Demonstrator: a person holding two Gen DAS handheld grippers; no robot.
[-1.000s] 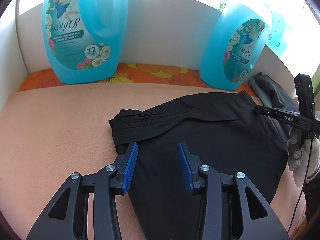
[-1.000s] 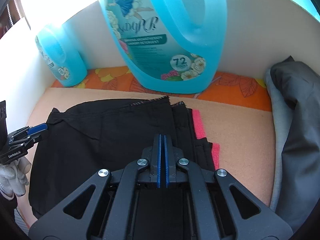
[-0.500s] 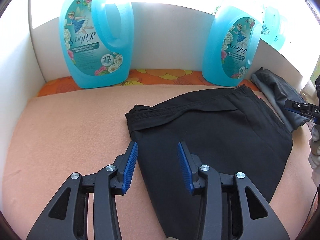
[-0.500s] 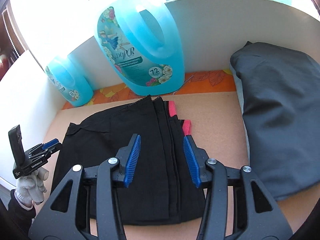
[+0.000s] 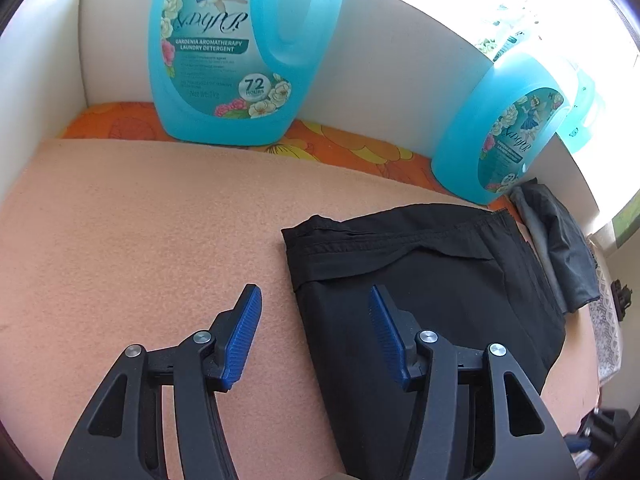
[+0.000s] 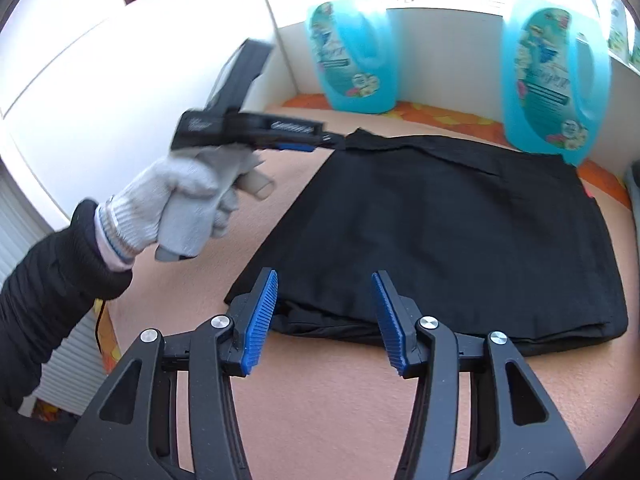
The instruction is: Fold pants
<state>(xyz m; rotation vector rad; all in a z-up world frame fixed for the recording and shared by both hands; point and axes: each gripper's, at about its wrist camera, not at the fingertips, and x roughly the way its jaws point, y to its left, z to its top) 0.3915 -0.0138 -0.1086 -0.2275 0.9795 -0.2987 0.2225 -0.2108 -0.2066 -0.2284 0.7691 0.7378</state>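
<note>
Left gripper [image 5: 314,320] and right gripper [image 6: 324,308] both gape wide, holding nothing.

Two blue detergent jugs are standing against the white back wall [image 5: 384,80]: a large one [image 5: 236,52] at left, a second [image 5: 500,136] to its right. Both are sitting on an orange floral cloth [image 5: 352,148]. A peach mat [image 5: 140,220] is covering the surface. Grey clothing [image 5: 560,248] is lying bunched at the right edge.

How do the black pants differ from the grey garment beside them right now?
The black pants lie folded flat mid-mat, between the open left tool and right tool; the grey garment sits bunched at the mat's edge by the wall. The pants are darker. Neither is gripped.
</note>
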